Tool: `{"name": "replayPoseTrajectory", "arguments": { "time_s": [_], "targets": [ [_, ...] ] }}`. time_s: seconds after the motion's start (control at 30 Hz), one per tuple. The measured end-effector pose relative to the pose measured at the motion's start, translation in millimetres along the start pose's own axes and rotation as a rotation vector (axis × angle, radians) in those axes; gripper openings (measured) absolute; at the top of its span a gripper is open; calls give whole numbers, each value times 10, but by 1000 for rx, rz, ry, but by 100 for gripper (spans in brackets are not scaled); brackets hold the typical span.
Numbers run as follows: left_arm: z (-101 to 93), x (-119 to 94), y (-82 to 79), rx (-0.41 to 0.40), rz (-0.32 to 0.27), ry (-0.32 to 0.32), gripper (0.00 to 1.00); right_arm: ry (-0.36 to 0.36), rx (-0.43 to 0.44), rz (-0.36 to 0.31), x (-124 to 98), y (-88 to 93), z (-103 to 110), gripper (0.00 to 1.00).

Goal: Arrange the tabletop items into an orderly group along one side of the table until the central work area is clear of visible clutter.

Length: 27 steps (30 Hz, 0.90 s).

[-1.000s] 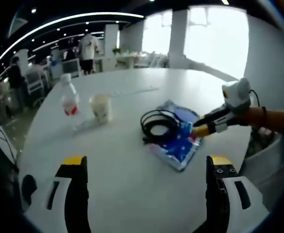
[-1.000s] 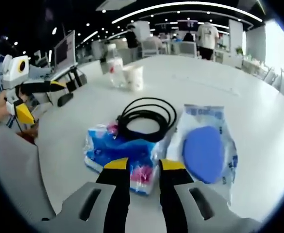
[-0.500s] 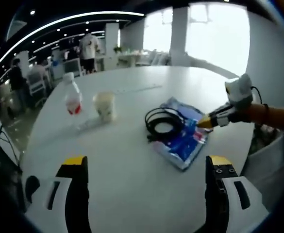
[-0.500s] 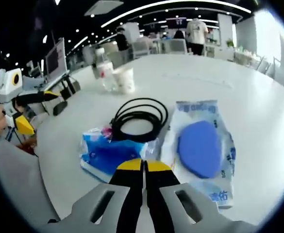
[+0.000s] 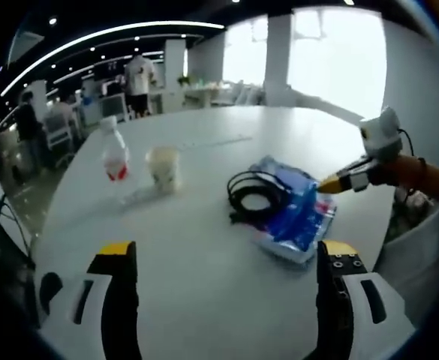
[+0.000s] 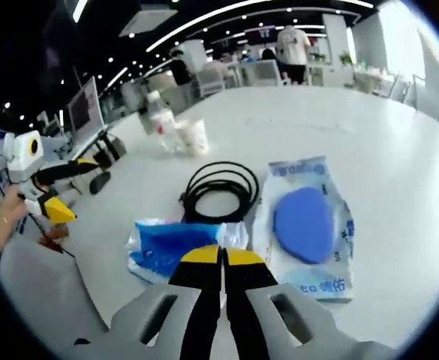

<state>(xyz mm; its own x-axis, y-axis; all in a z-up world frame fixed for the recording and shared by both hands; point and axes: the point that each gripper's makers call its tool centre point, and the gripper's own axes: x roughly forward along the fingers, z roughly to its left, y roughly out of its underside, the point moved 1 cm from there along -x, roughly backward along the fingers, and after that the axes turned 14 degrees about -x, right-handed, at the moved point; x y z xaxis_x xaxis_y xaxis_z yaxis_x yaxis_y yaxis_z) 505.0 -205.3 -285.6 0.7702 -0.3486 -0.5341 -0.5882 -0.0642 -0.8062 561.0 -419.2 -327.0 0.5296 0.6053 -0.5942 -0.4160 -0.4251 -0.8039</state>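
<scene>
On the round white table [image 5: 204, 300], mid-surface, lie a coiled black cable [image 6: 221, 189], a blue tissue pack [image 6: 170, 244] and a clear packet with a blue pad [image 6: 305, 223]; the cable's near edge rests against the tissue pack, the packet just beside both. Further off, near the table edge, a water bottle [image 5: 114, 154] and a paper cup [image 5: 163, 166] stand close together. Right gripper [image 6: 221, 259]: jaws shut tip to tip at the near edge of the tissue pack, apparently pinching its wrapper; in the left gripper view the pack sits tilted, one side raised toward that gripper. Left gripper [image 5: 223, 259]: jaws spread wide, nothing between them, hovering above bare table, well apart from the items. Judged step: dragging or lifting the tissue pack toward one side. Next move calls for a steady pull without snagging the cable, then placement beside bottle and cup.
</scene>
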Motion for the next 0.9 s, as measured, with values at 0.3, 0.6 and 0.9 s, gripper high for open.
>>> {"name": "replayPoseTrajectory", "arguments": {
  "time_s": [0.3,0.6,0.9],
  "targets": [
    [-24,1,-10,6,0,5,96,35,-25,-12,-167,-53,-78,1],
    [-10,-15,-10,7,3,-5,96,21,-36,-30,-340,-159,-34,1],
    [-1,-23,-6,11,9,-9,96,58,-90,-84,-517,-438,-22,1]
  ]
}}
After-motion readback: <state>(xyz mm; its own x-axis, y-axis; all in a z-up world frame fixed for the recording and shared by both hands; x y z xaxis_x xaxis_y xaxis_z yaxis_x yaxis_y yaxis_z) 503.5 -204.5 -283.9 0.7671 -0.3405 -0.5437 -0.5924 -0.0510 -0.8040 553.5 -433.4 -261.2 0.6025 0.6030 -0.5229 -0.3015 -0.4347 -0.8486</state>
